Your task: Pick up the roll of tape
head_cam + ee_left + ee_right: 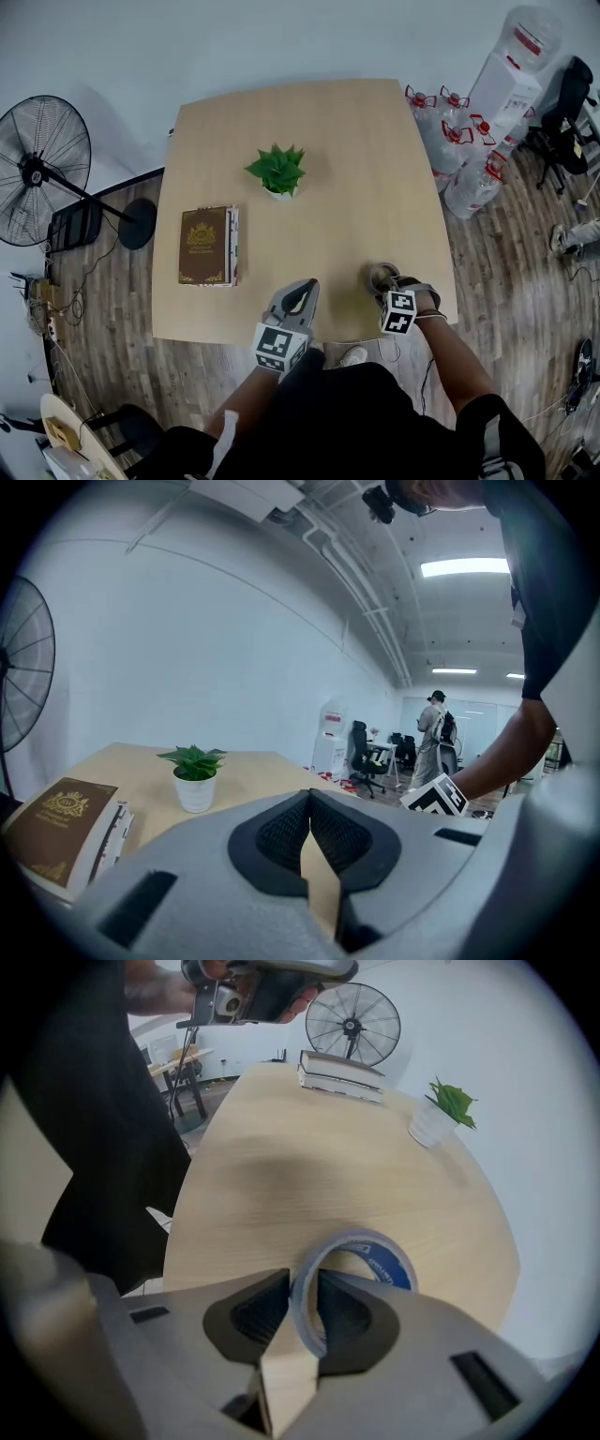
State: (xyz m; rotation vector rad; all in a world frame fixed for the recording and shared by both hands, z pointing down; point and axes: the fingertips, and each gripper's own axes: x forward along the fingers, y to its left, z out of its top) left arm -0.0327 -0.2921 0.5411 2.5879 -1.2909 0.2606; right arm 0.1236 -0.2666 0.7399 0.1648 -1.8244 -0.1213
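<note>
Right gripper (302, 1309) is pointing steeply down at the near right edge of the table (356, 141), and I've got the roll of tape (394, 1267) there, lying flat on the wood. One jaw is inside the ring and the other outside, pinched together on its near wall. Left gripper (309, 808) hovers over the near edge, jaws closed tip to tip with nothing between them. Further out in the middle, the little white pot (279, 192) stands upright with a leafy green plant (277, 167) in it, well apart from the tape. A brown book (206, 246) lies to its left. Clear water jugs (464, 178) sit on the floor beyond the table's right side; I can't tell how full they are.
</note>
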